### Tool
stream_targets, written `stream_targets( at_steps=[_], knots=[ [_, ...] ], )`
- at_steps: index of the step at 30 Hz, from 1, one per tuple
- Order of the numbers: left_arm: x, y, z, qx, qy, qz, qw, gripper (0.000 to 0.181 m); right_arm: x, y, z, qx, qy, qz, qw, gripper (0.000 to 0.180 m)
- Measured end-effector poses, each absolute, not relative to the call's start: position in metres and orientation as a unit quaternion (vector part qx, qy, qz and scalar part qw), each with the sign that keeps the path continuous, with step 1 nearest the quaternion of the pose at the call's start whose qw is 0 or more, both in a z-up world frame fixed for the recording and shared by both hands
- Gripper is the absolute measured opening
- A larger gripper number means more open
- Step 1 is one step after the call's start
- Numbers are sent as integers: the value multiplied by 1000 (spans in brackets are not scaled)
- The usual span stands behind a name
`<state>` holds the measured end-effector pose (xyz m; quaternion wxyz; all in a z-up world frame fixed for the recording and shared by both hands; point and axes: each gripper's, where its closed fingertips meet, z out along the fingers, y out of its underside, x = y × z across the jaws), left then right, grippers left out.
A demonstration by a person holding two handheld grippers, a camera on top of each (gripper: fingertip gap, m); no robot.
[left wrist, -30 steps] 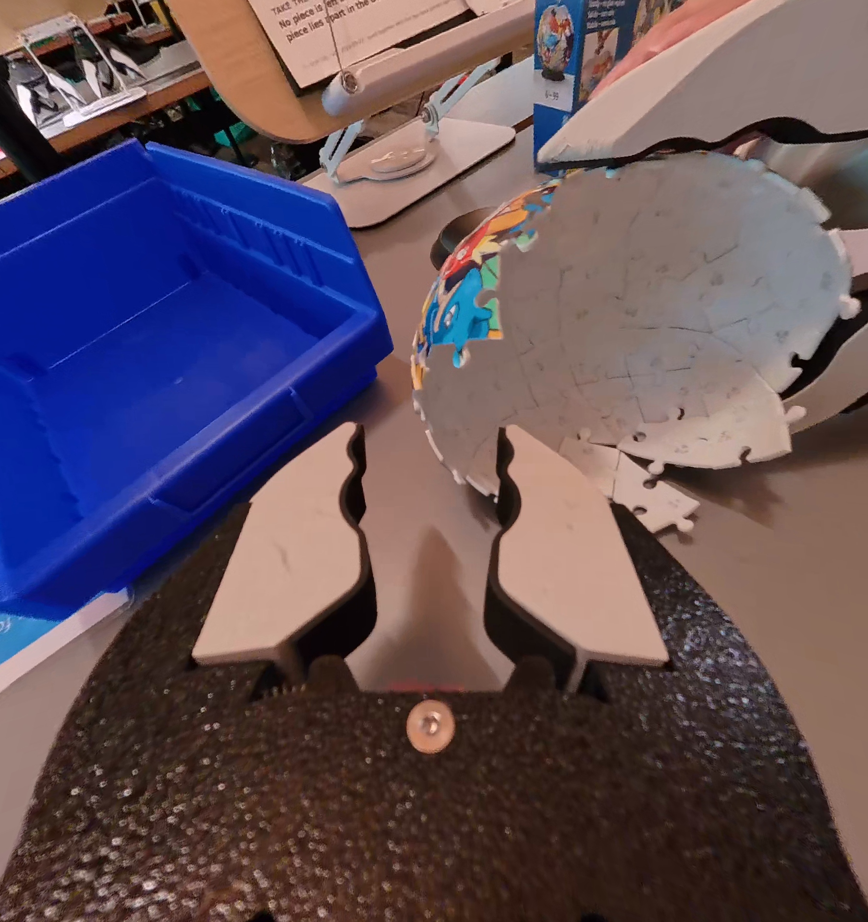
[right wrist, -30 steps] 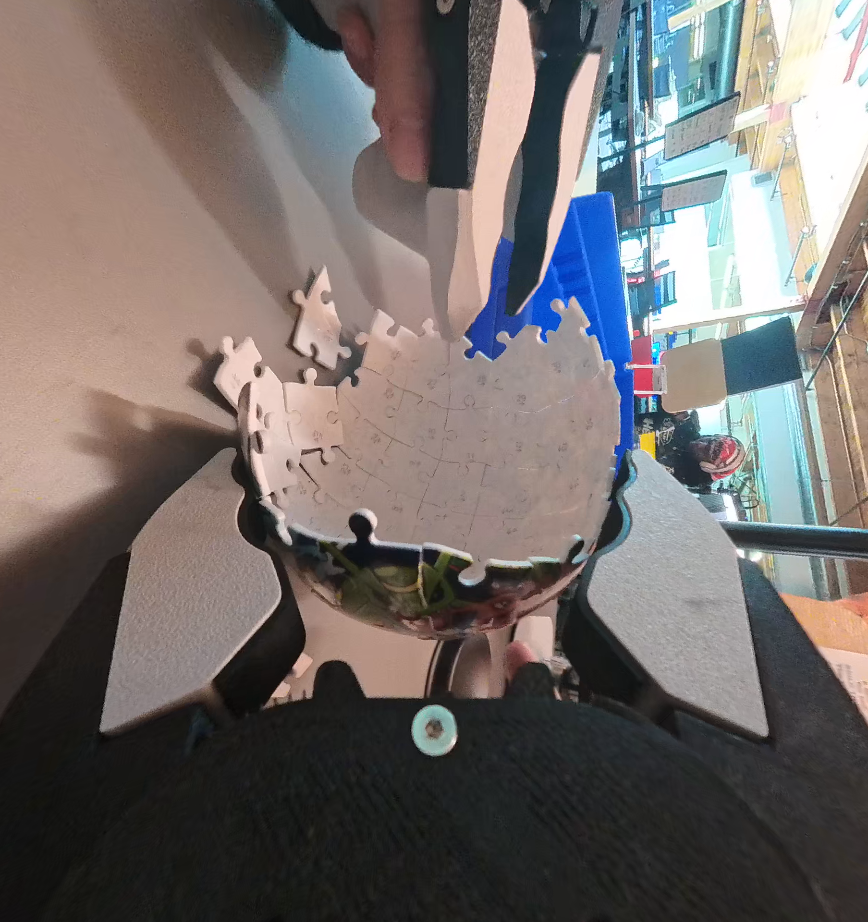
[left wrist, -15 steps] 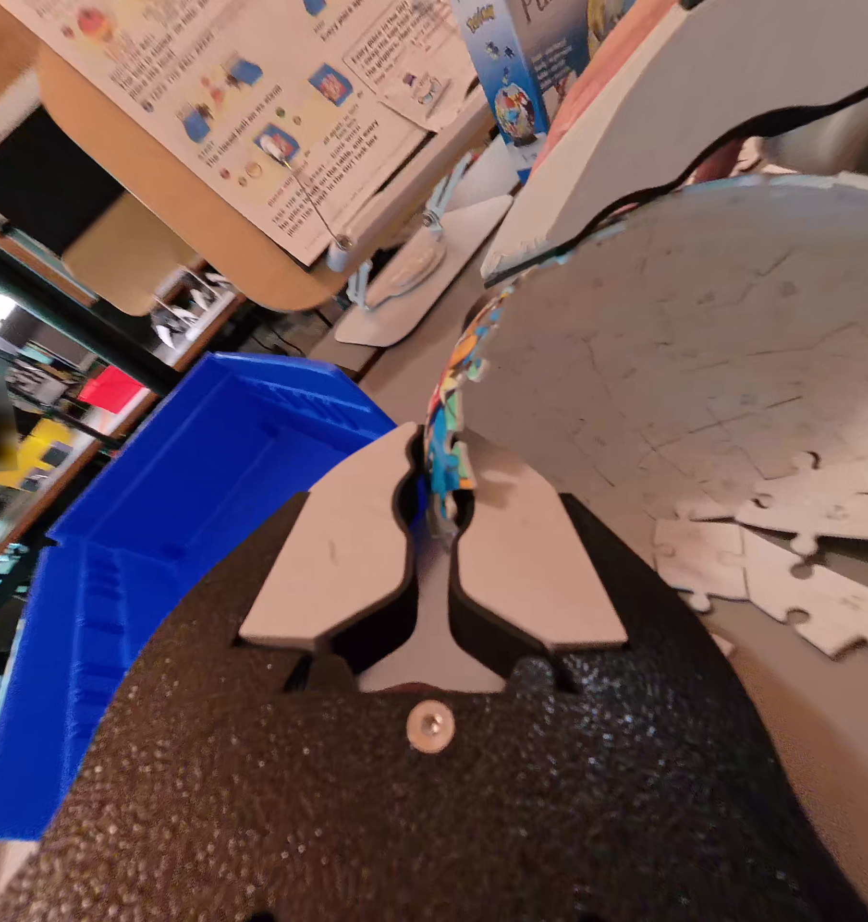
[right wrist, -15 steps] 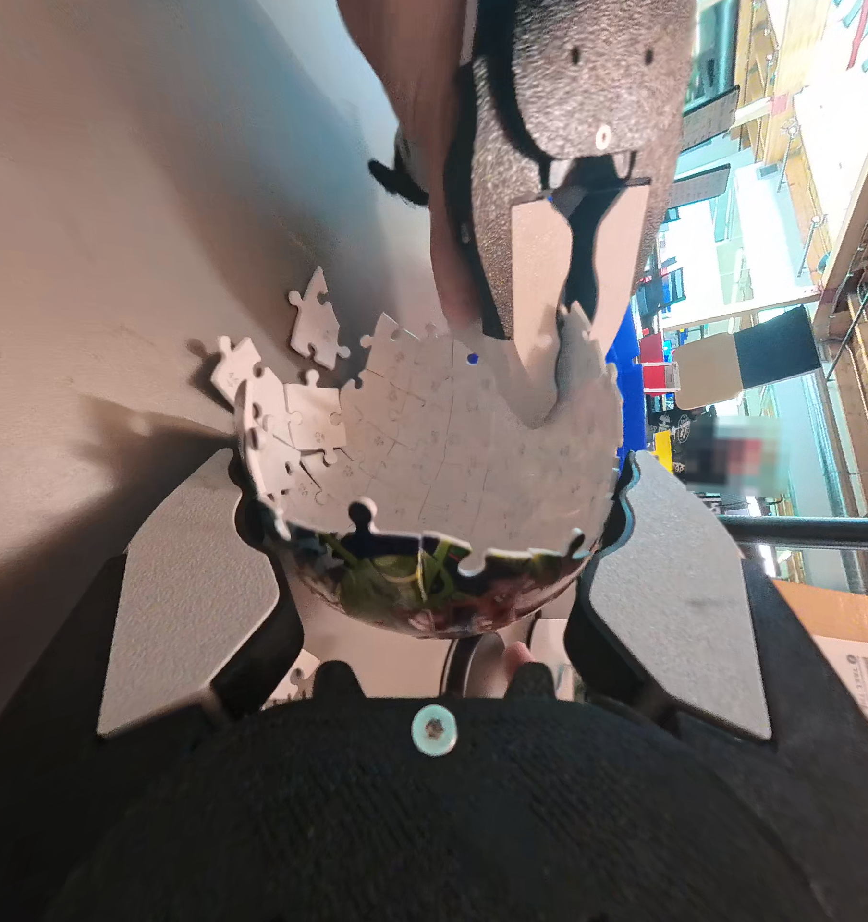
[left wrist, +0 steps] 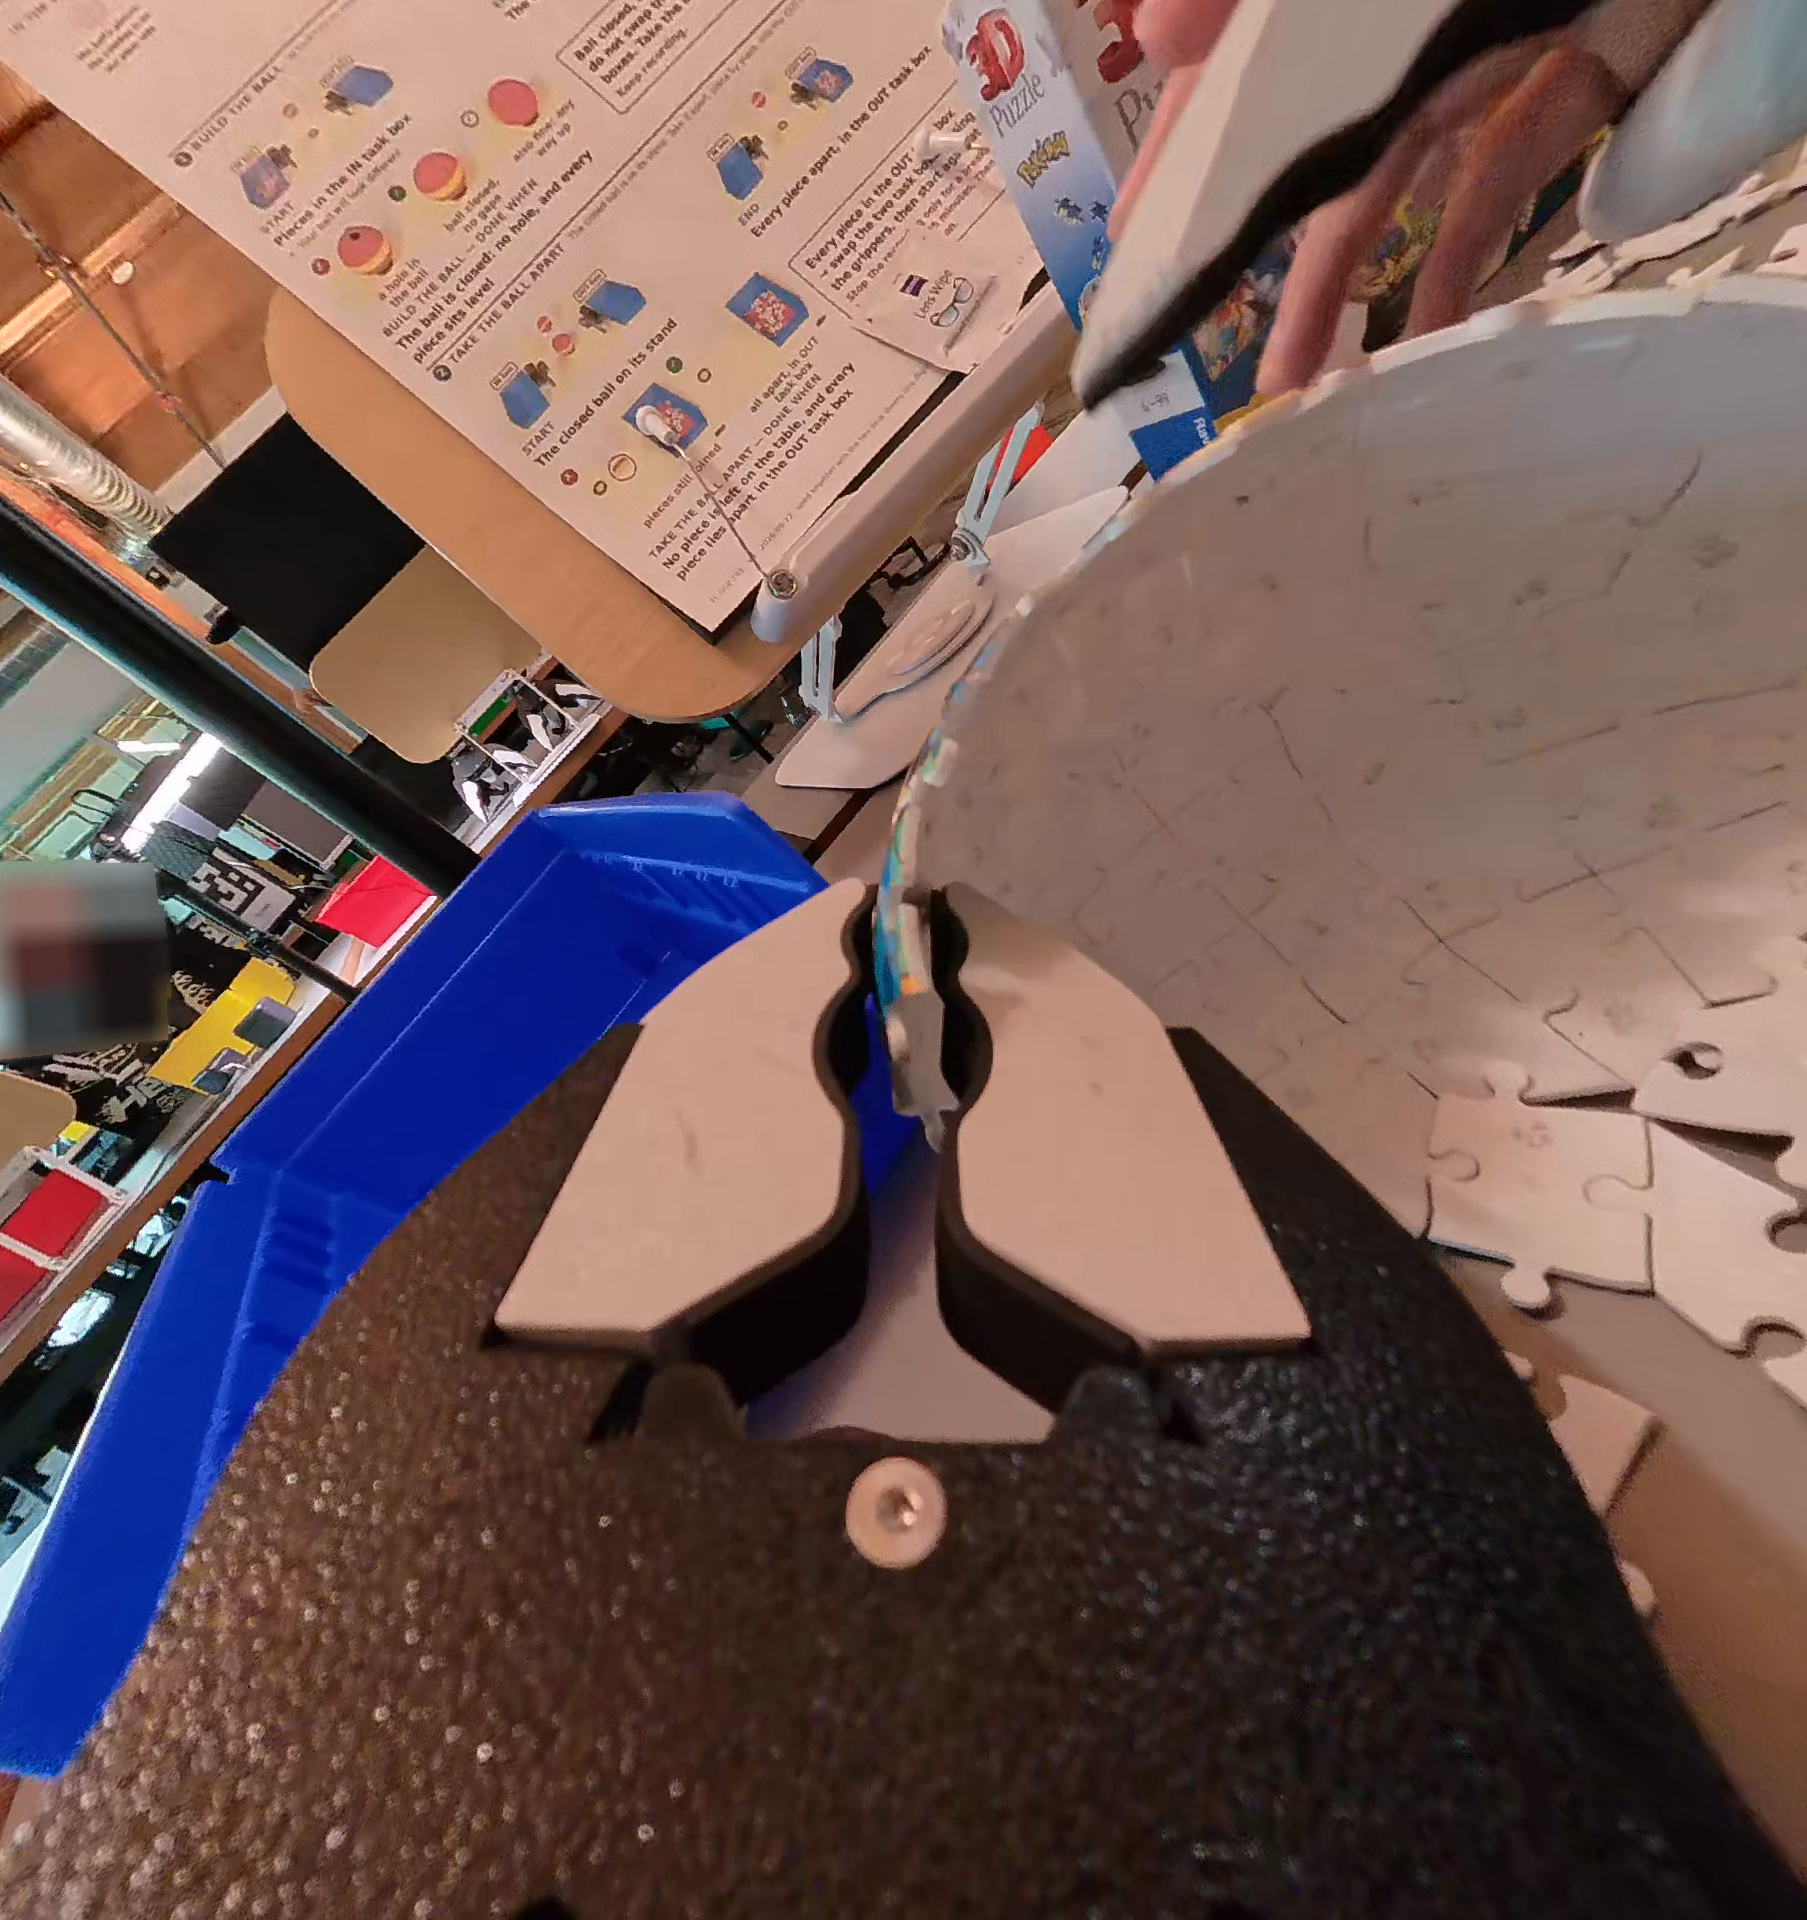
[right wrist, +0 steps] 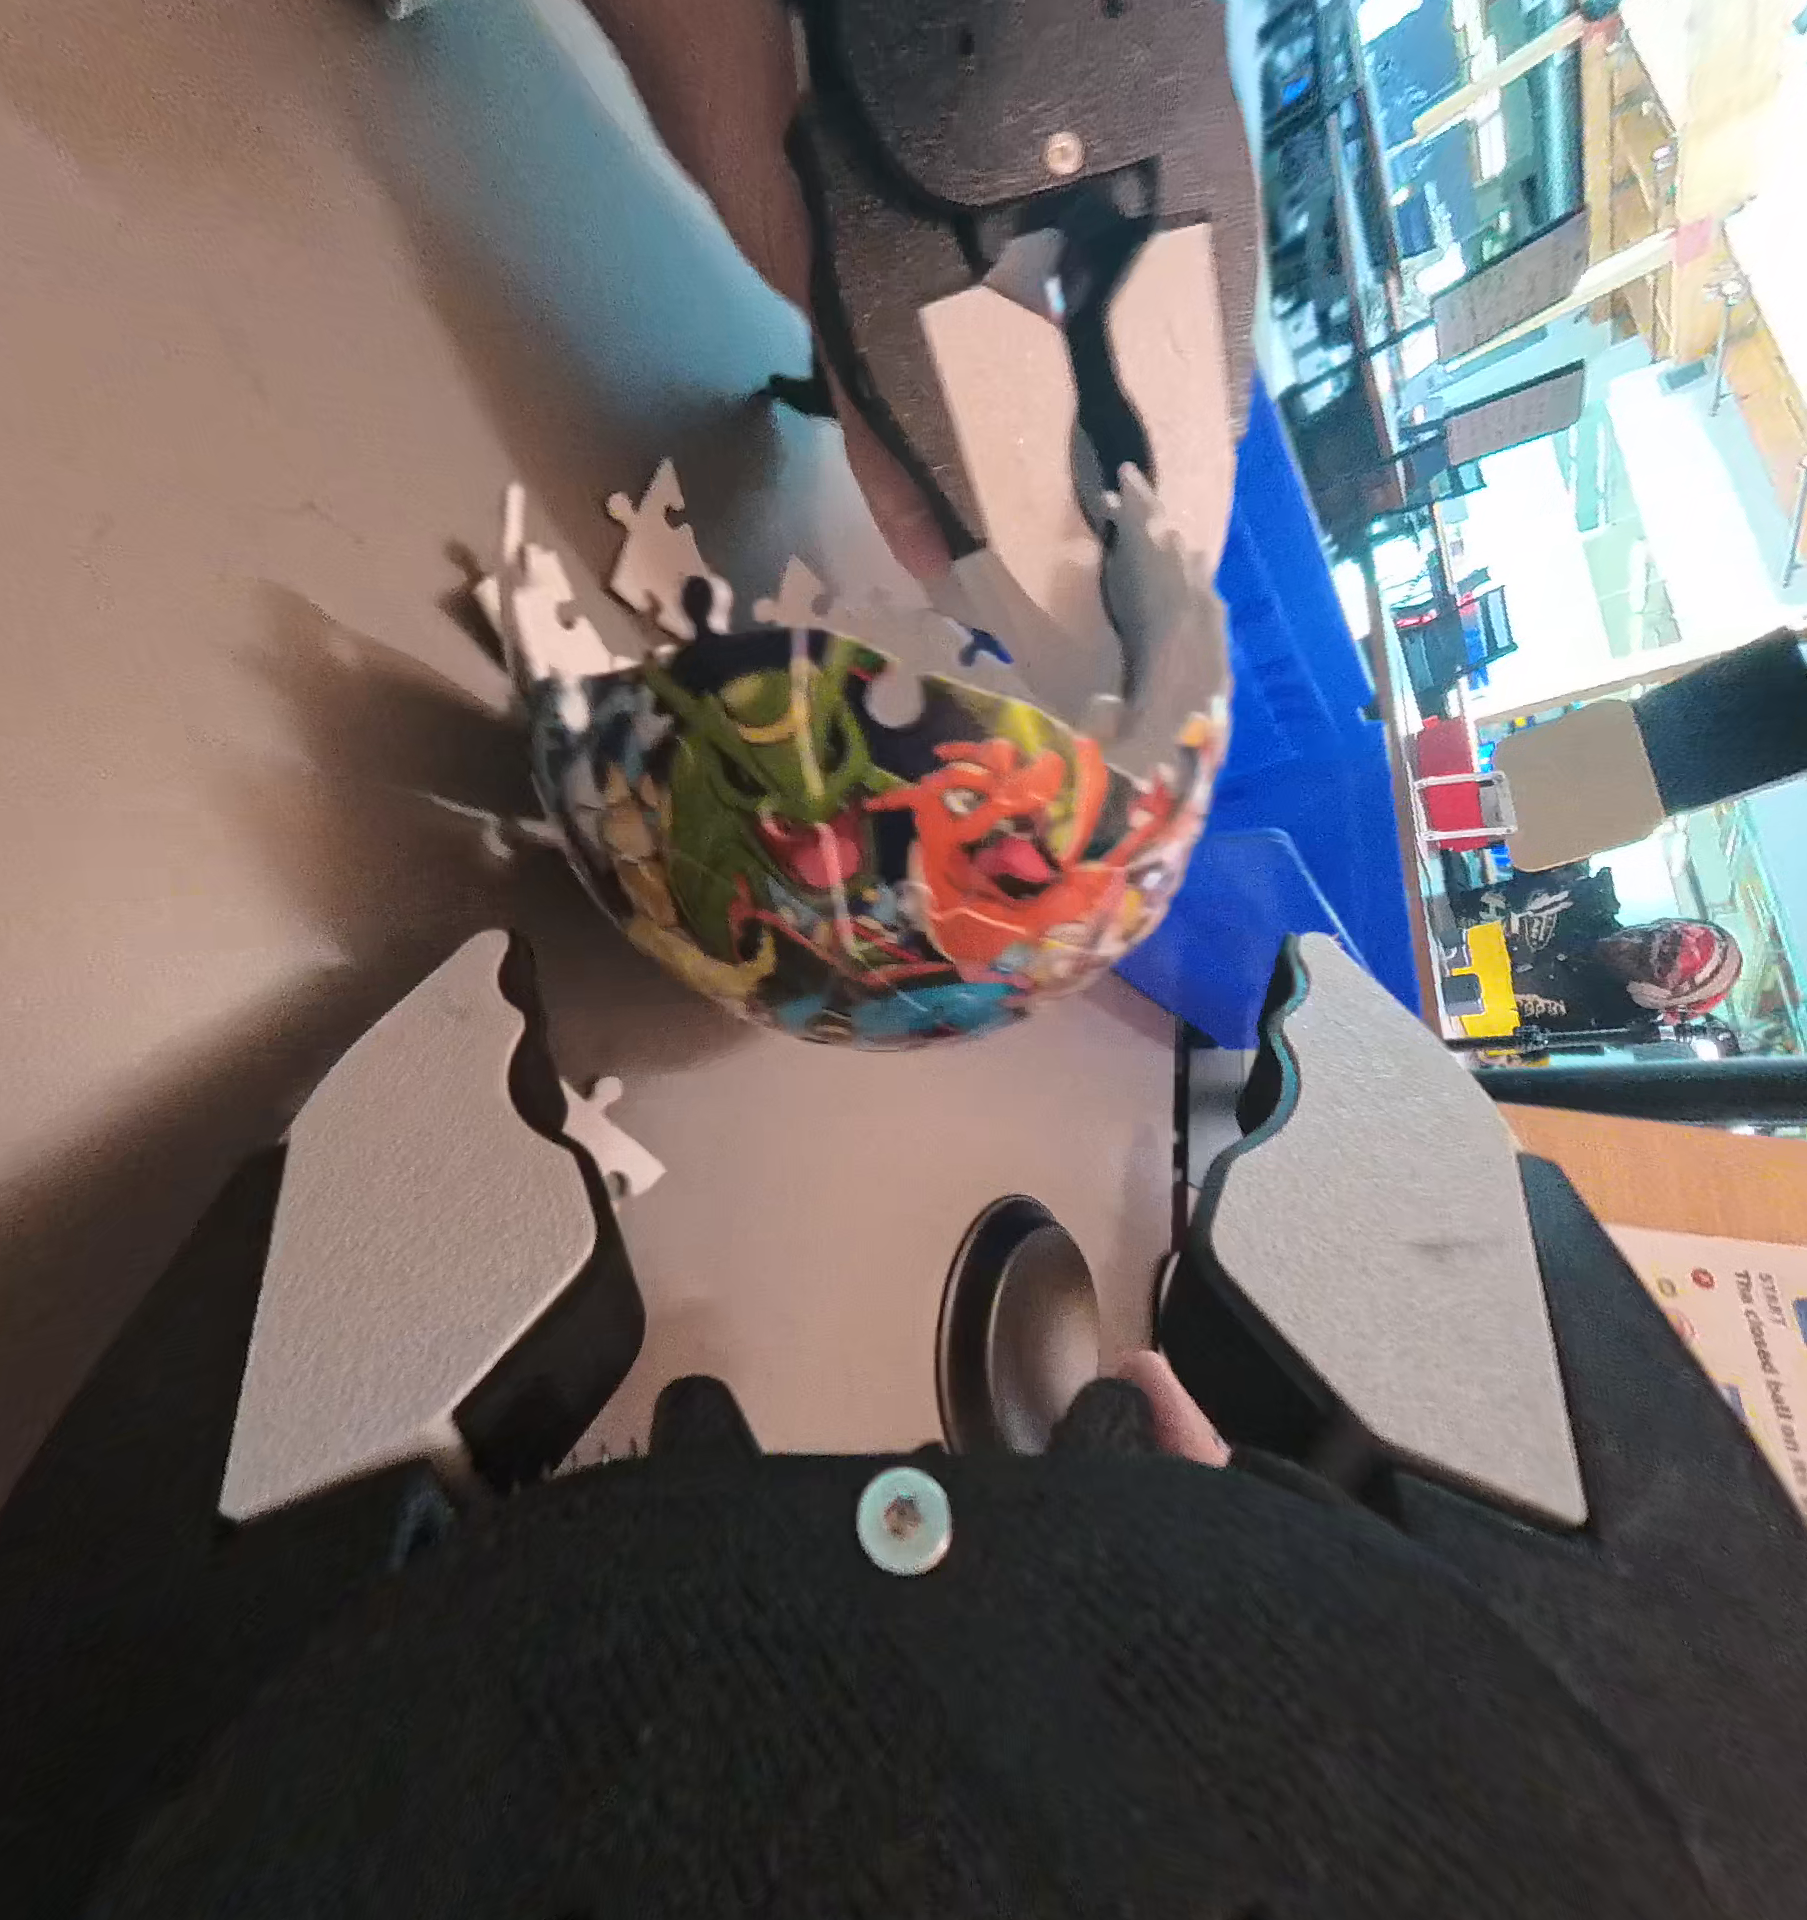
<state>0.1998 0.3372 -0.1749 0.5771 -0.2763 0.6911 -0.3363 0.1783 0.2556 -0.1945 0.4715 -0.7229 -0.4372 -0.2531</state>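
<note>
A half-sphere puzzle shell, white inside (left wrist: 1398, 779) and colourful outside (right wrist: 878, 831), rests tilted on the grey table (right wrist: 203, 416). My left gripper (left wrist: 914, 935) is shut on the shell's rim, one finger inside and one outside; it also shows in the right wrist view (right wrist: 1086, 468), gripping the far rim. My right gripper (right wrist: 899, 966) is open and empty, its fingertips just short of the shell and not touching it. In the left wrist view it appears blurred above the shell (left wrist: 1294, 156), held by a hand.
A blue bin (left wrist: 463, 1039) stands right behind the shell, also seen in the right wrist view (right wrist: 1283, 727). Loose white puzzle pieces (left wrist: 1543, 1216) lie beside the shell. A black ring stand (right wrist: 1024, 1340) sits between my right fingers. An instruction sheet (left wrist: 566, 260) and puzzle box (left wrist: 1044, 156) stand behind.
My left gripper has closed on the shell's rim. My right gripper has let go of the shell, opened wider and pulled back, so the shell's colourful outside now faces it.
</note>
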Motion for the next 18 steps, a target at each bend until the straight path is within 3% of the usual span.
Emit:
stream_targets(
  at_steps=[3, 8, 18],
  knots=[
    [202, 334, -172, -262, 695, -327, 584, 8, 182, 260, -186, -715, -418, -217, 517, 131],
    [204, 325, -168, -238, 694, -318, 601, 8, 181, 265, -208, -716, -454, -184, 497, 123],
    [204, 317, -161, -216, 686, -317, 618, 9, 168, 271, -205, -689, -460, -190, 526, 131]
  ],
)
